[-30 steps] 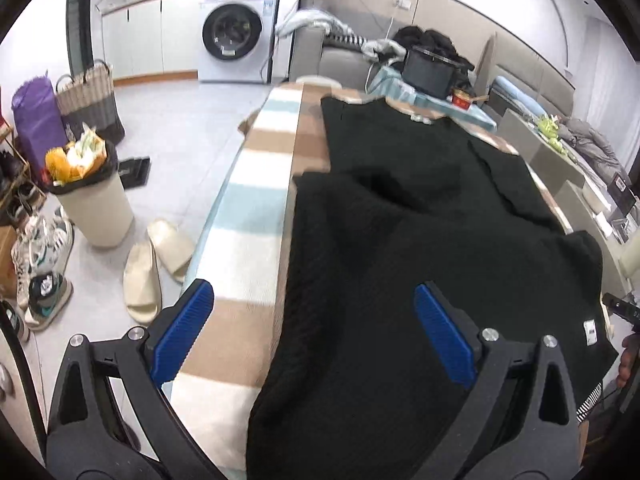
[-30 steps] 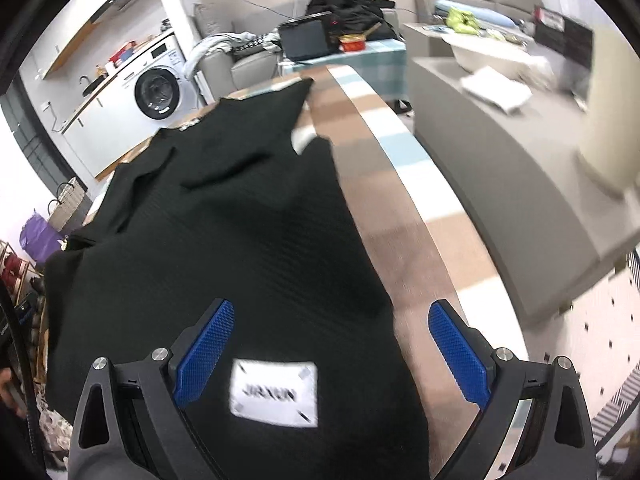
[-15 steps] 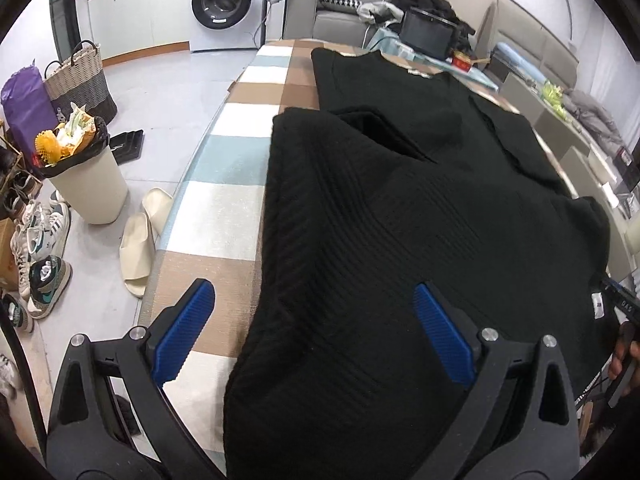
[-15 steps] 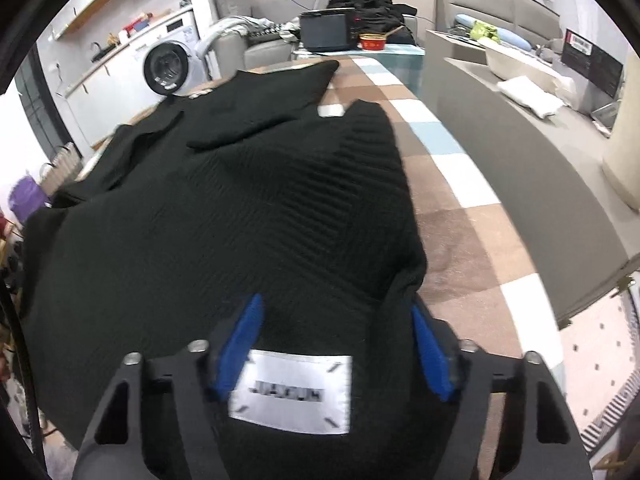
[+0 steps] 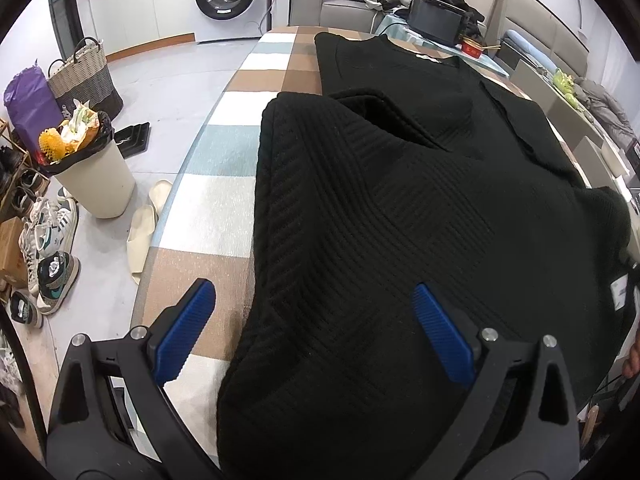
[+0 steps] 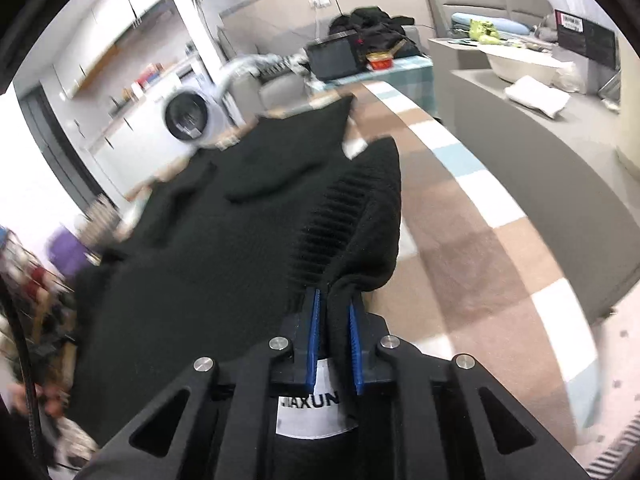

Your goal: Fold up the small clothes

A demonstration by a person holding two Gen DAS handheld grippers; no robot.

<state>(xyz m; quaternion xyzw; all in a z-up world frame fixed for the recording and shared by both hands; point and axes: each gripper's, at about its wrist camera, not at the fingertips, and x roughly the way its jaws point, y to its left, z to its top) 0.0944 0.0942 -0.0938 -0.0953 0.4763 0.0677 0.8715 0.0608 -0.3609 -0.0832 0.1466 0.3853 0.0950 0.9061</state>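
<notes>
Black knit sweater (image 5: 400, 208) lies spread along the checked table cover (image 5: 224, 208), its near hem toward the grippers. Right gripper (image 6: 334, 340) has just been closing and pinches a bunched fold of hem beside the white label (image 6: 312, 408). Left gripper (image 5: 312, 336) hovers spread wide over the near left edge, grasping nothing
</notes>
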